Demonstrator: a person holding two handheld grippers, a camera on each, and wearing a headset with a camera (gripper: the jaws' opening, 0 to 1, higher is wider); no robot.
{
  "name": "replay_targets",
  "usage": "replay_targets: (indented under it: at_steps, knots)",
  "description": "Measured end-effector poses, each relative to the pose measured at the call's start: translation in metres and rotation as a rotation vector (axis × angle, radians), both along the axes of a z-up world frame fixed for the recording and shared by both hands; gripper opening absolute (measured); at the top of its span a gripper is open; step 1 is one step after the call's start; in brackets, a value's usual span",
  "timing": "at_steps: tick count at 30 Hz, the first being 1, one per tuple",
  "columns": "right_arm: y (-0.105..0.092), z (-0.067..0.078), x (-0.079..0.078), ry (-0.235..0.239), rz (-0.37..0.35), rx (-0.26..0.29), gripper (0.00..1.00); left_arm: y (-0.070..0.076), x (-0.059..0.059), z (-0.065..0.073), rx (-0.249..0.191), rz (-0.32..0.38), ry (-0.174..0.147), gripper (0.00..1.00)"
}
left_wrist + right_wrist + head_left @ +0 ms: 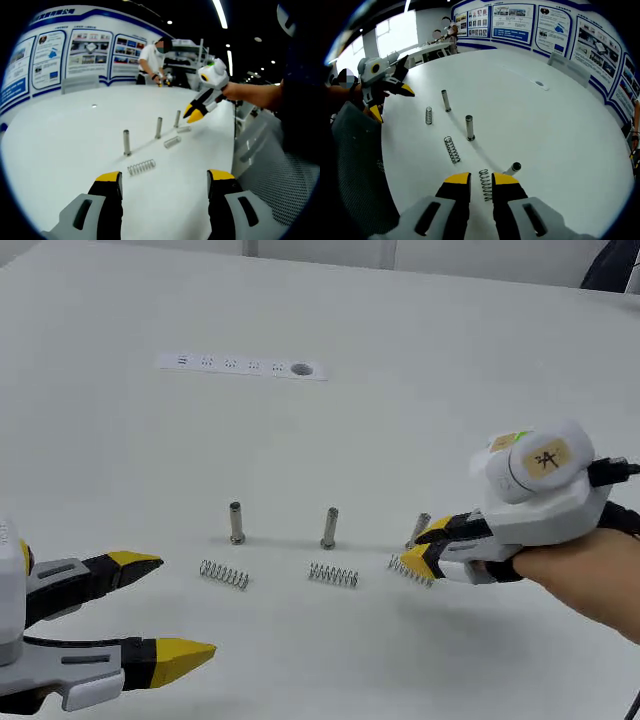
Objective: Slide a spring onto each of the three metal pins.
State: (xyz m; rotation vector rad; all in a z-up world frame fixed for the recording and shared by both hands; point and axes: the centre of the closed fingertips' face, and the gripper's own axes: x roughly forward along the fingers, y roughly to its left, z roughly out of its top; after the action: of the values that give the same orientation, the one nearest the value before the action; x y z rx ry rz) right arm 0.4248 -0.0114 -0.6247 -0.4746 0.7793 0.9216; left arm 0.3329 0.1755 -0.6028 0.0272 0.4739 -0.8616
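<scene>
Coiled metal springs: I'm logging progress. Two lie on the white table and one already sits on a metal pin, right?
No. All three coiled metal springs lie on the white table, each in front of a bare silver metal pin; the head view shows it.

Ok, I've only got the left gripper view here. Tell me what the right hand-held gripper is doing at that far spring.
Observer: In its own view the right hand-held gripper has its jaws apart, one tip on each side of the far spring, which lies on the table.
Operator: Check the pin next to it.
Observer: The far pin is bare and sits just beyond one tip. I cannot tell whether they touch. In the head view it looks tilted.
Operator: Now report what lies farther out.
Observer: The head view shows a white socket strip set into the table.
</scene>
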Motion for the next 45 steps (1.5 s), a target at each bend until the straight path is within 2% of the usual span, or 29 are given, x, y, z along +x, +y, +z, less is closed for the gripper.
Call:
replay_targets:
  at_steps: [4,7,11,15,21,30,39,45]
  knots:
    - [0.0,-0.008,0.0,0.003,0.034,-0.051,0.17,0.001,0.0,0.0,0.0,0.002,0.0,0.7]
    - [0.0,-0.016,0.0,0.022,0.042,-0.07,0.17,0.001,-0.001,-0.001,0.0,0.003,0.002,0.7]
    - [-0.007,-0.024,-0.002,0.026,0.057,-0.123,0.17,0.002,-0.001,-0.002,-0.002,0.007,0.003,0.7]
    - [-0.014,-0.031,-0.006,0.044,0.062,-0.14,0.17,0.002,-0.002,-0.003,0.0,0.008,0.006,0.7]
    - [-0.023,-0.037,-0.01,0.063,0.048,-0.146,0.17,0.0,-0.002,-0.003,0.001,0.003,0.008,0.7]
    - [-0.028,-0.042,-0.013,0.081,0.038,-0.143,0.17,-0.001,-0.003,-0.002,0.001,-0.005,0.006,0.7]
    - [-0.025,-0.042,-0.016,0.096,0.044,-0.114,0.12,-0.003,-0.004,0.0,-0.002,-0.009,0.001,0.69]
    - [-0.027,-0.036,-0.02,0.092,0.041,-0.116,0.11,-0.011,-0.007,0.007,-0.003,-0.043,-0.008,0.67]
